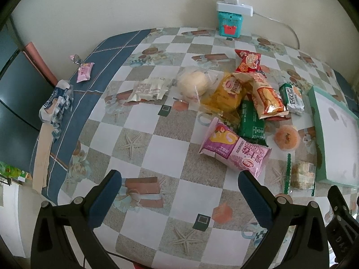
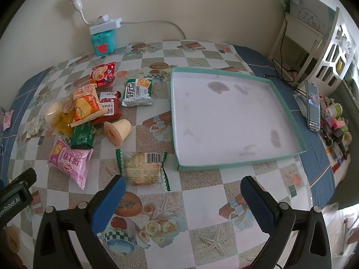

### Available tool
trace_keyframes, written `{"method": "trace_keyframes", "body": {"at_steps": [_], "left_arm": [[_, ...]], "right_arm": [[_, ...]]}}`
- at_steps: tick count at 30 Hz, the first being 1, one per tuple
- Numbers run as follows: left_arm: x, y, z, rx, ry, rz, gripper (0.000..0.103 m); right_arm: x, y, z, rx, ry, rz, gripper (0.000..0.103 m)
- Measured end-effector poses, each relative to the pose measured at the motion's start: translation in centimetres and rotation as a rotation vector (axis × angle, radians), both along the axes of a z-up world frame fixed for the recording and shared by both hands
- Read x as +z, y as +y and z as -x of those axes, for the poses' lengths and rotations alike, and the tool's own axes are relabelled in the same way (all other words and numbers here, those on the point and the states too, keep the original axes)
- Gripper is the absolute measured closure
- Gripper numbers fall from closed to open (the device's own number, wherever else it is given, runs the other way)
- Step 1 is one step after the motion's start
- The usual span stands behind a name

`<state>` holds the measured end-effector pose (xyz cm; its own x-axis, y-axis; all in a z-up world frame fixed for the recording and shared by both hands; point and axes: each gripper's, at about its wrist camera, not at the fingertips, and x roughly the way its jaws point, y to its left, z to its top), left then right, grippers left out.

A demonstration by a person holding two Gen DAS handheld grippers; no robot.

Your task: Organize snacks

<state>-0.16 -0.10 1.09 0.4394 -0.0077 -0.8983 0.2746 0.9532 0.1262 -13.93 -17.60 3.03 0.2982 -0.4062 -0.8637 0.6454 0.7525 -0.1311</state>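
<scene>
Several wrapped snacks lie in a loose pile on the checkered tablecloth: a pink roll pack (image 1: 235,148) (image 2: 69,160), a green pack (image 1: 252,123) (image 2: 82,135), an orange-yellow bag (image 1: 267,96) (image 2: 86,103), a red bag (image 1: 248,61) (image 2: 103,74), a jelly cup (image 1: 287,137) (image 2: 117,131) and a round biscuit (image 2: 142,168) (image 1: 301,174). A shallow teal box (image 2: 289,121) (image 1: 316,134) stands to their right, nothing in it. My left gripper (image 1: 180,186) hovers open in front of the pink pack. Open too, my right gripper (image 2: 182,190) hangs between the biscuit and the box.
A teal tin (image 1: 228,23) (image 2: 103,41) with a white power strip on top stands at the back wall. A pink candy (image 1: 84,71) and a crumpled blue-white wrapper (image 1: 57,103) lie at the left edge. A phone (image 2: 313,105) and small clutter sit right of the box.
</scene>
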Motion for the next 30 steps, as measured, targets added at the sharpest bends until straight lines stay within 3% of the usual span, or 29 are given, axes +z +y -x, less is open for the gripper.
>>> {"method": "trace_keyframes", "body": {"at_steps": [30], "left_arm": [[-0.19, 0.56, -0.28, 0.028, 0.019, 0.007, 0.000]], "right_arm": [[-0.16, 0.03, -0.02, -0.001, 0.001, -0.001, 0.000]]}}
